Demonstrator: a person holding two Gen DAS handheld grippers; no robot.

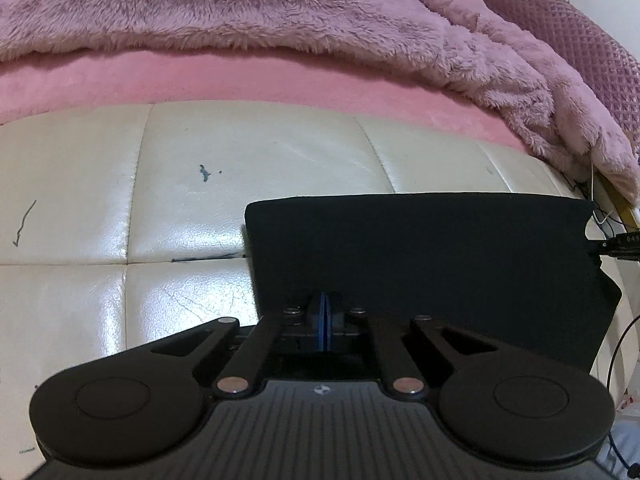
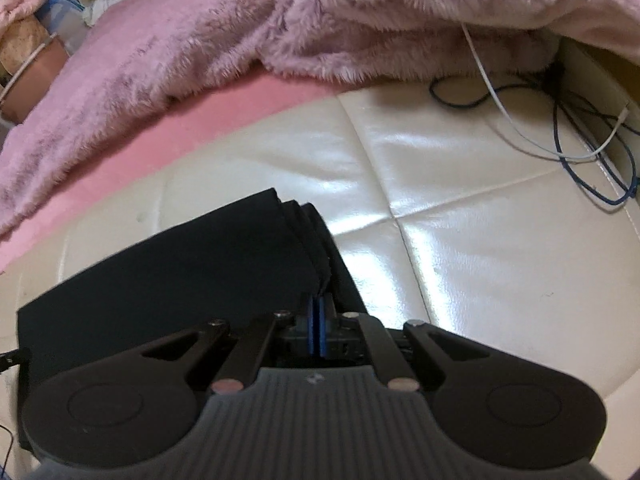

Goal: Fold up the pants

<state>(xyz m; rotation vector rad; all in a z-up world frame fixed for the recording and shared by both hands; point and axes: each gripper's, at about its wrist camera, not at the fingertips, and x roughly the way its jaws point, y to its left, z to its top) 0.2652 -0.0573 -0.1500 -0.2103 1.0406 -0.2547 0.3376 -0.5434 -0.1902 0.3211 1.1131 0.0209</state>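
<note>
- Pants (image 1: 420, 256): black, already folded into a flat rectangle, lying on the white cushion (image 1: 200, 208); in the right wrist view several stacked layers show along the fold's right edge (image 2: 308, 232).
- Left tongs (image 1: 325, 322): blue pads nearly together over the near edge of the pants. Whether cloth is pinched between them cannot be told.
- Right tongs (image 2: 316, 330): pads closed, at the layered edge; cloth runs down to the tips, but a real grip on it cannot be confirmed.
- Risk 1: the stacked layers may fan apart. Likely cause: a pinch that catches only the top layer, so a lift peels it off the rest.
- Risk 2: the rectangle may skew or wrinkle. Likely cause: one hand pulling ahead of the other, since the two tongs sit at different edges.
- Risk 3: the whole bundle may slide. Likely cause: the cushion looks glossy and smooth, offering little friction under thin cloth.
- Risk 4: snagging. Likely cause: loose cables (image 2: 576, 148), white and blue, lie on the cushion to the right, near the working area.
- Surface: cream quilted leather-like cushion, stitched in panels, with small dark pen marks (image 1: 205, 172).
- Room: a pink sheet (image 1: 240, 76) borders the cushion behind; a furry pink blanket (image 1: 240, 8) is heaped over it, overhanging the cable corner.
</note>
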